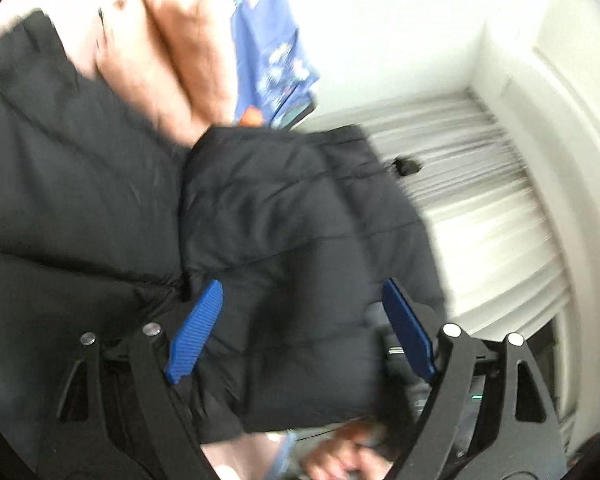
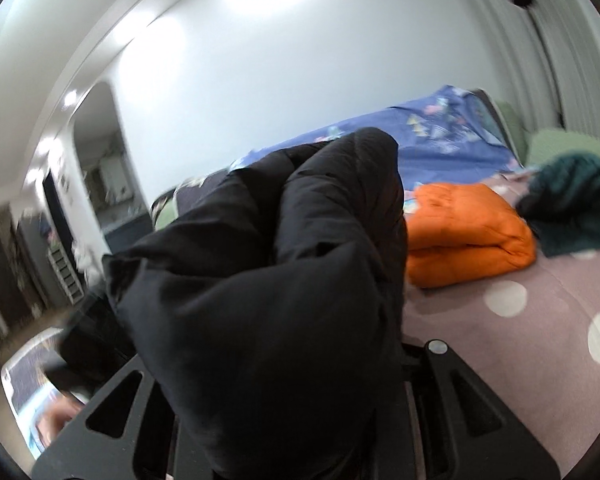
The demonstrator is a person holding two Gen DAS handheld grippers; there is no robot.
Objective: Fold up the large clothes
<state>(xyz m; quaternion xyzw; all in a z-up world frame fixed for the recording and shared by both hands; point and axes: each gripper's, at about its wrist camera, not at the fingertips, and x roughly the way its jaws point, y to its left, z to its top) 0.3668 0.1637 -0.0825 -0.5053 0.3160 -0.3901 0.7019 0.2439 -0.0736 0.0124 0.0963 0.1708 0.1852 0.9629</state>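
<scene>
In the left wrist view, we see the left gripper [image 1: 300,330] with its jaws standing wide apart. The blue ribbed pads [image 1: 196,332] sit at lower left and lower right of the frame, and neither presses on anything. The black puffer jacket [image 1: 260,220] fills the left and centre of this frame and passes between the pads without being clamped. A pink fleece garment [image 1: 172,60] lies at upper left, touching the jacket's upper edge. A blue patterned sheet [image 1: 268,40] sits beside it at top centre. A white ribbed wall [image 1: 480,200] occupies the right side. A hand [image 1: 340,456] is partly visible at the bottom edge.

In the right wrist view, the jacket [image 2: 280,280] bunches up over the centre of the frame and covers the right gripper [image 2: 292,420] fingertips. The jaws are nearly closed and clamped on the padded fabric. An orange folded jacket [image 2: 468,232] rests at centre right on a mauve polka-dot bedspread [image 2: 500,340]. A dark green garment [image 2: 576,208] lies just beside it at right.
</scene>
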